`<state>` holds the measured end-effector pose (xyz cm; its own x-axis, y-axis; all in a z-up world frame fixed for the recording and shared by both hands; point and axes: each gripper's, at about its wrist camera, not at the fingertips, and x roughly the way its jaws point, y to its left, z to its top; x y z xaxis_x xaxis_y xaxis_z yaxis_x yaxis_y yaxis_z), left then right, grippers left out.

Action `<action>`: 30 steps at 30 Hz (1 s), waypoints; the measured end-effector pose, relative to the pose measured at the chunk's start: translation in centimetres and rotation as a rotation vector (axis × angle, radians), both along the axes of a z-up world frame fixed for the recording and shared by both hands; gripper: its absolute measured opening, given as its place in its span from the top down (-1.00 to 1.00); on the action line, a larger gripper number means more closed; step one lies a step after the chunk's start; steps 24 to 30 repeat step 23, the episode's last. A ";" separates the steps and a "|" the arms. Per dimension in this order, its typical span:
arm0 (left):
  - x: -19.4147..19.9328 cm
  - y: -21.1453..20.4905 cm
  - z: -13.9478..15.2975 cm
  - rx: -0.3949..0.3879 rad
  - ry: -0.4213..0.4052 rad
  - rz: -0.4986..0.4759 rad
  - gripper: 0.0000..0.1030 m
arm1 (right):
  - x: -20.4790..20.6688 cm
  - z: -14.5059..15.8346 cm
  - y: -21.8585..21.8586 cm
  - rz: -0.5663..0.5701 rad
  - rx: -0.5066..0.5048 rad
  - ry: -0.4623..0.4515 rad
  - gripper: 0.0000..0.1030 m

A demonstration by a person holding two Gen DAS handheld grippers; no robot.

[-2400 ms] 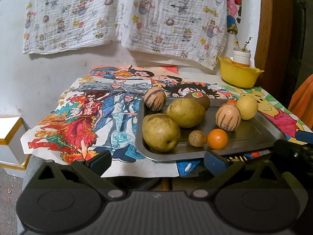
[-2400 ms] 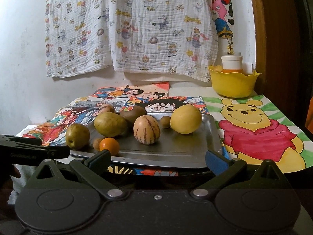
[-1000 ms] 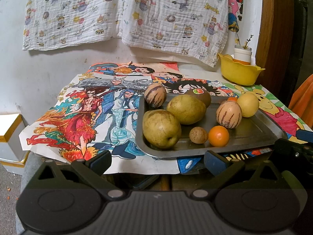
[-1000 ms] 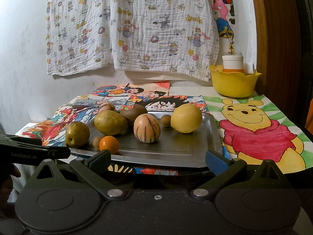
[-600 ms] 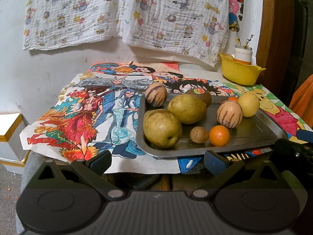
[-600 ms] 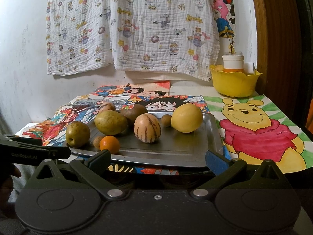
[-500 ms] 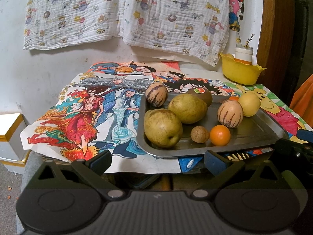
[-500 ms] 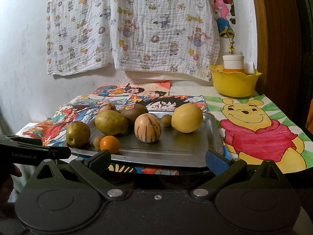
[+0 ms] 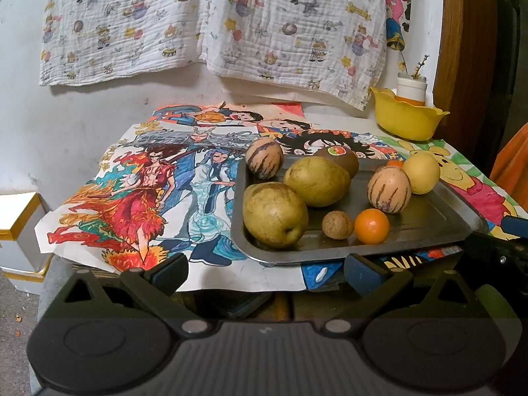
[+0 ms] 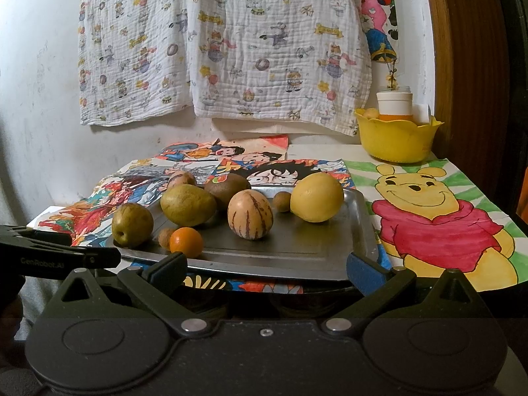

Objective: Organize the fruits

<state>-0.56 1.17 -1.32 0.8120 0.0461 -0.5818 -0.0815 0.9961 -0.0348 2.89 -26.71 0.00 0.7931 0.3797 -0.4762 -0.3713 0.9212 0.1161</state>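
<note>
A metal tray (image 9: 439,227) (image 10: 313,250) on the table holds several fruits: two green pears (image 9: 275,214) (image 9: 316,181), two striped melons (image 9: 264,157) (image 9: 389,189), a kiwi (image 9: 340,160), a yellow round fruit (image 9: 421,173) (image 10: 316,197), a small orange (image 9: 372,226) (image 10: 186,242) and a small brown fruit (image 9: 337,225). My left gripper (image 9: 265,272) is open and empty, just short of the tray's near edge. My right gripper (image 10: 265,269) is open and empty at the tray's front edge.
A yellow bowl (image 9: 407,122) (image 10: 396,142) with a white jar stands at the back right. Colourful drawings cover the table, a Winnie-the-Pooh sheet (image 10: 439,224) on the right. A patterned cloth (image 10: 224,43) hangs on the wall. A white box (image 9: 16,227) sits left of the table.
Both grippers have crept slightly closer to the tray. The fruits have not moved and both grippers stay open.
</note>
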 end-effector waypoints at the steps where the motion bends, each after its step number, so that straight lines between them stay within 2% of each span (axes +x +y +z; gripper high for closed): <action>1: -0.1 0.0 0.0 -0.001 -0.001 0.000 -0.99 | 0.0 0.0 0.0 0.000 0.000 0.000 -0.99; 30: -0.2 0.0 0.2 -0.013 -0.010 -0.017 -0.99 | -0.4 -0.3 0.3 0.003 -0.003 0.002 -0.99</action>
